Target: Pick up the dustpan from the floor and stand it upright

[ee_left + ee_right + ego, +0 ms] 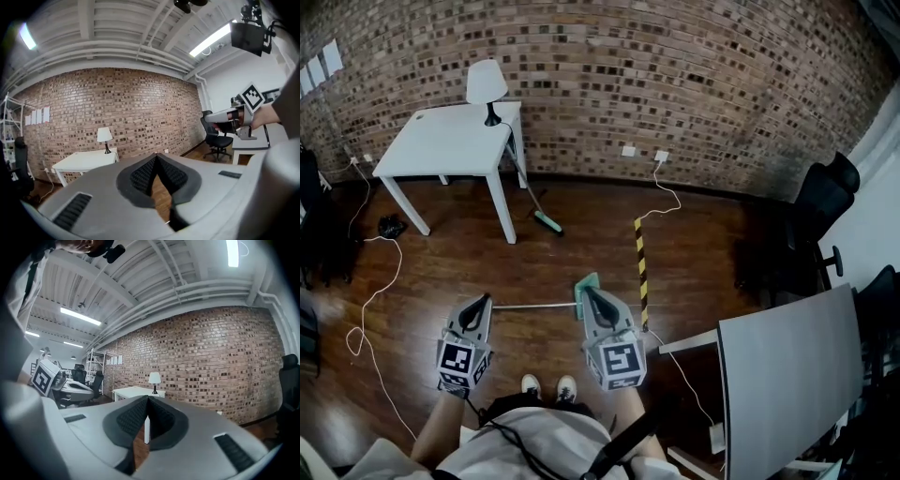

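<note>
The dustpan [584, 282] lies flat on the wooden floor, its green pan at the right and its long grey handle [530, 306] running left. In the head view my left gripper [478, 302] hovers over the handle's left end, and my right gripper [592, 295] partly covers the pan. Both are held well above the floor, pointing at the brick wall. The left gripper [156, 157] is shut with nothing between its pads. So is the right gripper [147, 399]. Neither gripper view shows the dustpan.
A white table [441, 141] with a lamp [487, 86] stands at the back left, and a broom [546, 221] leans on it. Yellow-black tape [641, 267] and cables [375, 291] lie on the floor. A grey desk [787, 366] and black chairs [820, 202] fill the right.
</note>
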